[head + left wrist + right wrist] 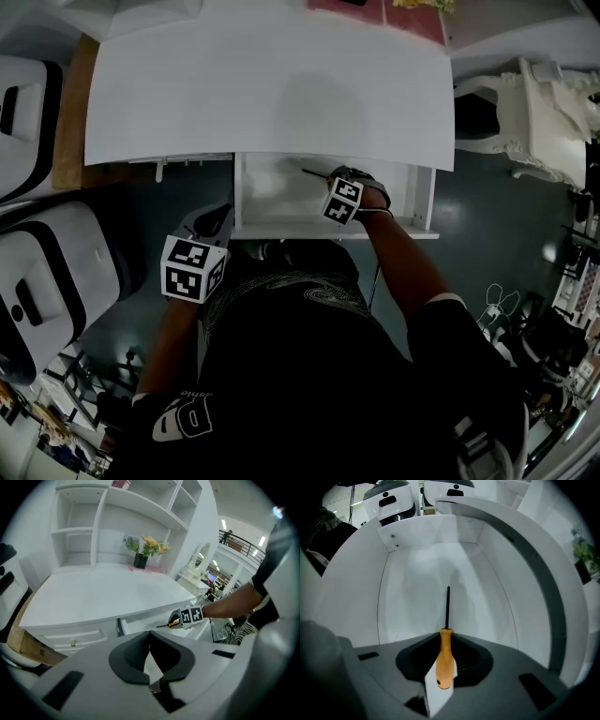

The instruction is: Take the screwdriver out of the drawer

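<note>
White drawer [272, 187] is pulled open, screwdriver [444, 665] is clamped in right gripper [446, 637] jaws, left gripper [149, 634] jaws are pressed together.

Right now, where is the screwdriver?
The screwdriver is held by its orange handle in the right gripper, over the open white drawer under the desk, with its dark shaft pointing into the drawer.

We get the head view from overhead, facing steeply down: desk [272, 84] across the upper frame, open drawer [281, 187] at centre. Left gripper view sits low, outside the drawer, facing across the desk to the shelves [117, 522], with the right gripper [174, 619] at right-centre. Right gripper view is close, inside the drawer, looking along its floor, screwdriver [444, 658] at lower centre. All three share the drawer.
</note>
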Motion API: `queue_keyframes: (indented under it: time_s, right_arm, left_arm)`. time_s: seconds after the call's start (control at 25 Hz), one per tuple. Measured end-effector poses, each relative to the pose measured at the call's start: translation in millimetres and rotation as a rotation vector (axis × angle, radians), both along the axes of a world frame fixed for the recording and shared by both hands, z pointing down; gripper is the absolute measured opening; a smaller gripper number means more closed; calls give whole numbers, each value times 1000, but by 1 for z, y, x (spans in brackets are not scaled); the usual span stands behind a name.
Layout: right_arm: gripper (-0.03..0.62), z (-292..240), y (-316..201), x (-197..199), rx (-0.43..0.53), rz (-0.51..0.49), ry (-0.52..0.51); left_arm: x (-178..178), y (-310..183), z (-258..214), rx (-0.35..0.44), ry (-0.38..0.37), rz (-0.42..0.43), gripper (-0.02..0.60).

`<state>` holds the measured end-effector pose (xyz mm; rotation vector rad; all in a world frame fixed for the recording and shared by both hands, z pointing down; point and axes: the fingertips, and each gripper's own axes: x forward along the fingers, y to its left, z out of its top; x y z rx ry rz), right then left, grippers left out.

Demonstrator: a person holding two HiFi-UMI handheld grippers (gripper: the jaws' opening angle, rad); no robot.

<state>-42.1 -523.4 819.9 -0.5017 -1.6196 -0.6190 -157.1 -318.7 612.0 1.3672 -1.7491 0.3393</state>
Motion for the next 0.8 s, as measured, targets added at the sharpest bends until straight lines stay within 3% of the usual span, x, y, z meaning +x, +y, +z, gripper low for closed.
queue_keyframes:
  time_s: [0.52,0.8]
  right_arm:
    - [77,-5,2,4,55,-33,-58]
    - [75,-28,14,3,33,-7,-120]
  left_arm:
    - [3,-10,-18,44,-35,25,14]
    - [0,-5,-25,60,-54,29,14]
